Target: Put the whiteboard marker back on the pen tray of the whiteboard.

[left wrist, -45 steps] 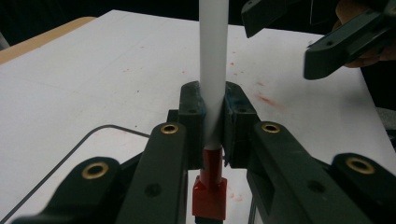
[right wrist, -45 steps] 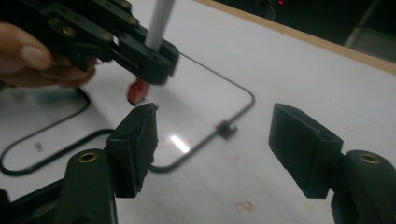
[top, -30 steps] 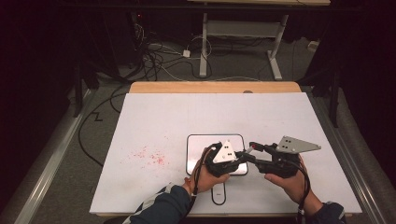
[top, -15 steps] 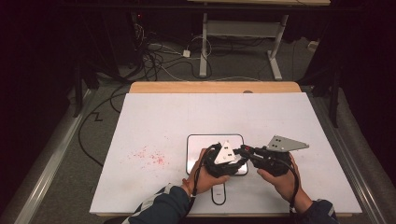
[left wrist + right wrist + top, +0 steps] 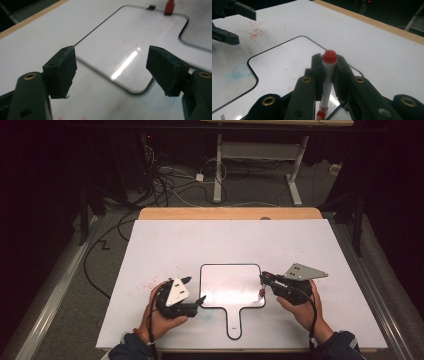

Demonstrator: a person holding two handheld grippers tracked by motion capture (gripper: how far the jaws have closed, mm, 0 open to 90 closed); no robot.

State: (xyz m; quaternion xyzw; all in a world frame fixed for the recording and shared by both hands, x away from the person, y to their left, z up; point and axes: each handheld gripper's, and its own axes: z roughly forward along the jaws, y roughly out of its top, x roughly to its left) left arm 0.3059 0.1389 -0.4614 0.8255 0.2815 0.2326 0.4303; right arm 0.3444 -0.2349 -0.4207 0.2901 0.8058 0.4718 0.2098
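Observation:
A small handled whiteboard (image 5: 230, 285) with a black rim lies flat on the white table (image 5: 225, 240). My right gripper (image 5: 263, 280) sits at the board's right edge, shut on a white marker with red ends (image 5: 261, 293). The right gripper view has the marker (image 5: 326, 92) upright between the jaws of that gripper (image 5: 329, 72), over the whiteboard (image 5: 287, 62). My left gripper (image 5: 196, 290) is just left of the board, open and holding nothing. In the left gripper view its jaws (image 5: 112, 70) stand wide apart above the whiteboard's (image 5: 125, 37) near corner, with the marker (image 5: 170, 6) far off.
Red specks (image 5: 147, 282) mark the table left of the board. A faint blue smudge (image 5: 240, 70) lies near the board's handle (image 5: 234, 322). A wooden strip (image 5: 230, 213) runs along the table's far edge, with cables on the floor beyond it.
The two grippers, close together over the board's lower middle before, have drawn apart. The left went left off the board and stands open. The right went right with the marker.

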